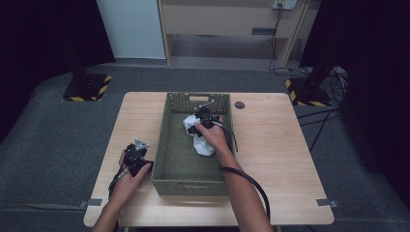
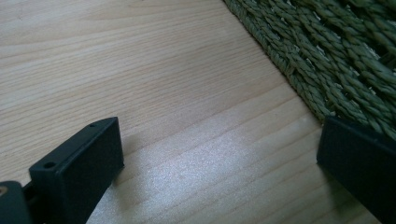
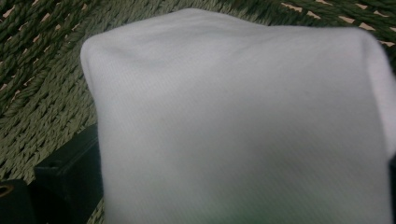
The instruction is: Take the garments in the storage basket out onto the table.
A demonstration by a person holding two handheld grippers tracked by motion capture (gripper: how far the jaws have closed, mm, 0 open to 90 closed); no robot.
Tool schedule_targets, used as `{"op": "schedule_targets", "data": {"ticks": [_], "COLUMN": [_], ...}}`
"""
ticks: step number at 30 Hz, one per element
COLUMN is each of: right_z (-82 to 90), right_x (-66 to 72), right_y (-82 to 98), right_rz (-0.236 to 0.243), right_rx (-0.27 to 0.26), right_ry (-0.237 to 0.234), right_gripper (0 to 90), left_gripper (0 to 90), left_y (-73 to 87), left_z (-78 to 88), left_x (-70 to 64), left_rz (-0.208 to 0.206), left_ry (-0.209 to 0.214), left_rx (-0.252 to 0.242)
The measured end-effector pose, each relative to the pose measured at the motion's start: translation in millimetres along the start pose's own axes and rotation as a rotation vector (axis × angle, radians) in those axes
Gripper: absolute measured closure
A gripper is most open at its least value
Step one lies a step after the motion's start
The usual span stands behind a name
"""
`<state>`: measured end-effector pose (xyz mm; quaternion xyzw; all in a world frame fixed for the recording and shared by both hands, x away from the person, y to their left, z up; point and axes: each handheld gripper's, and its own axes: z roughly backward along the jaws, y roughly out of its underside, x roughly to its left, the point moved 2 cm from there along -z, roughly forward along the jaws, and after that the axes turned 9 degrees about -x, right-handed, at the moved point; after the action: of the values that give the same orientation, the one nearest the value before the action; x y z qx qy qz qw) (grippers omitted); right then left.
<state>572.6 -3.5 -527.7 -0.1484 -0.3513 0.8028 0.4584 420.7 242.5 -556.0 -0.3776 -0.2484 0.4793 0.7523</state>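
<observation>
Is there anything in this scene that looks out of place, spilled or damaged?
Nothing stands out. The white cloth lies crumpled inside the green woven basket, with the right gripper on it. The left gripper rests open on the wooden table beside the basket. Nothing looks spilled or broken.

**Colours and patterns**

Basket (image 1: 167,159): olive green, woven rope weave, small perforations showing pale through the wall. Cloth (image 1: 202,144) inside it: plain white, fine ribbed knit in the right gripper view. Tabletop (image 1: 270,145): light wood, straight grain lines. Both grippers, left gripper (image 1: 136,155) and right gripper (image 1: 203,117): black jaws; left carries a grey plate. Floor stands: yellow-black hazard stripes.
</observation>
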Motion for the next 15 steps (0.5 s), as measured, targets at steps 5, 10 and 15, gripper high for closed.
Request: {"op": "schedule_targets", "data": {"ticks": [5, 10, 15], "right_z": [-3.8, -6.2, -7.1], "right_x": [0.4, 1.4, 0.4], "right_y": [1.9, 3.1, 4.0], "right_rz": [-0.003, 0.001, -0.009], "right_rx": [0.007, 0.014, 0.016], "right_ry": [0.006, 0.012, 0.012], "right_gripper": [2.1, 1.7, 1.4], "left_gripper": [0.0, 0.0, 0.0], "left_y": [0.0, 0.0, 0.0], "left_z": [0.0, 0.0, 0.0], "left_x": [0.0, 0.0, 0.0], "left_rz": [0.0, 0.0, 0.0], "left_ry": [0.0, 0.0, 0.0], "left_rx": [0.0, 0.0, 0.0]}}
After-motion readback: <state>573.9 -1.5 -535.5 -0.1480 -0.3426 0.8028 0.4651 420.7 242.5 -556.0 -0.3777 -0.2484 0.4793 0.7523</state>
